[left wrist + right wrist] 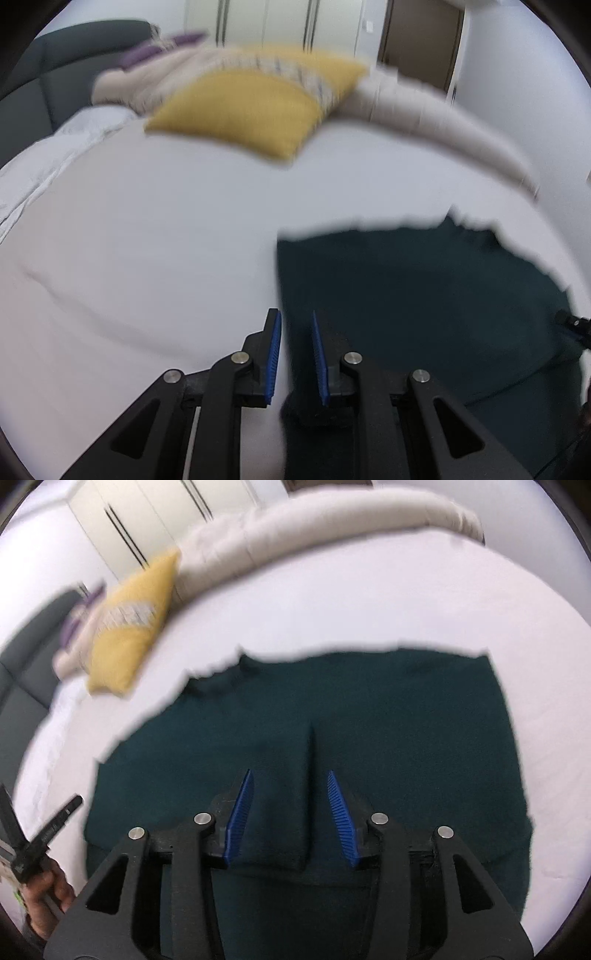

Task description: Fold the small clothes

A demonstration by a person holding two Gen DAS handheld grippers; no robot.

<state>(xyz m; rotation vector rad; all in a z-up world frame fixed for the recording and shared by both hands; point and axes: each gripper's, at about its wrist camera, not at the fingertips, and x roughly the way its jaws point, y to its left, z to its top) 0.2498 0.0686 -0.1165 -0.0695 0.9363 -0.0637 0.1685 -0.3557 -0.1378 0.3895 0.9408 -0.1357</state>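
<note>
Garment [369,720] lies flat on the bed [332,602], we have the right gripper [290,812] open over its fold crease running toward 12 o'clock, left gripper [295,354] slightly open at its left edge.

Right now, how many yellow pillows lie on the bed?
1. The yellow pillow lies at the far side of the bed, against the beige roll. Others may be hidden.

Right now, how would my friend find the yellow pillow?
Look at the big bed with the white sheet. At its far side lies a long cream bolster, and the yellow pillow leans at one end of it. It is the only bright yellow thing, with a pale patterned stripe across it.
</note>
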